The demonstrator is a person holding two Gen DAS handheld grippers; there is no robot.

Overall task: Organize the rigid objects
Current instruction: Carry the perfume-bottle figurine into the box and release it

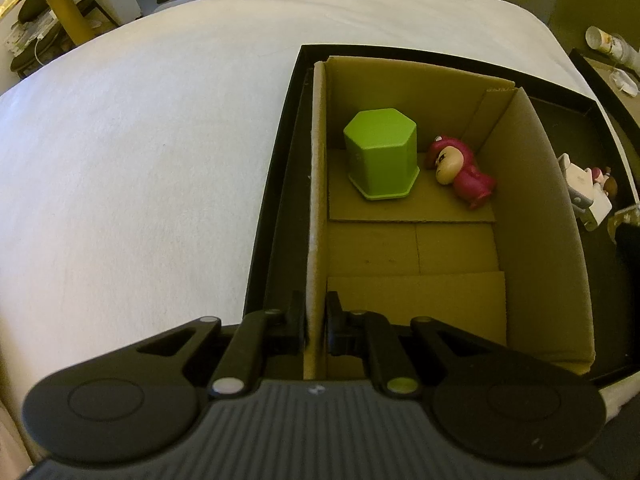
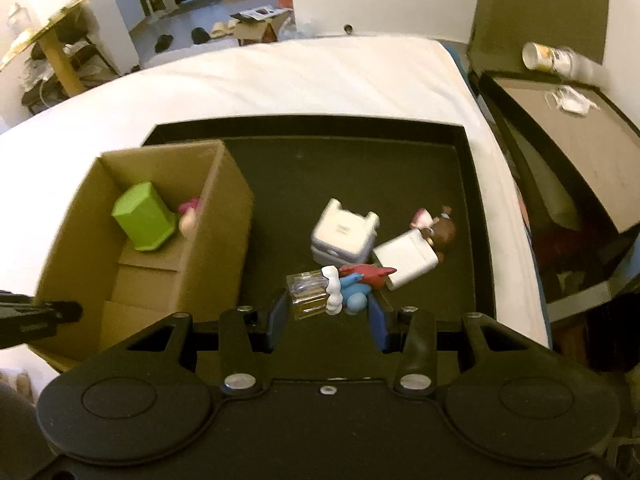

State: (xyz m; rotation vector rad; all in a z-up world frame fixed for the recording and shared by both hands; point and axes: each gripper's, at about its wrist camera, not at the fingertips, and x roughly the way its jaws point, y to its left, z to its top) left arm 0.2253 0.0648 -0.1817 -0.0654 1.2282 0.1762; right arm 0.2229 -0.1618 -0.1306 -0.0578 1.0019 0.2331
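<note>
Sitting on a white bed (image 2: 280, 80), a shallow black tray (image 2: 468, 184) holds everything. At its left end stands an open cardboard box (image 1: 532, 240) with plain corrugated walls and loose flaps lining its floor. Inside, toward the far end, a smooth green hexagonal block (image 1: 380, 156) stands upright, and just right of it a glossy pink figurine (image 1: 460, 172) lies on its side, head toward the block and feet toward the right wall.

The left gripper (image 1: 316, 324) is pinched onto the box's left wall near the near corner, one finger on each side of the cardboard.

Right of the box, on the tray's dark floor, lies a loose cluster: a clear square glass bottle (image 2: 310, 294), a blue toy (image 2: 354, 292) with white and red parts touching it, a rounded white case (image 2: 344, 236) behind them, and a flat white slab (image 2: 406, 260) lying slantwise with a small brown-haired doll (image 2: 438, 228) at its far end.

The right gripper (image 2: 328, 322) has its blue-padded fingers (image 2: 277, 320) spread apart, flanking the bottle and blue toy from the near side; whether either pad touches them cannot be told.
</note>
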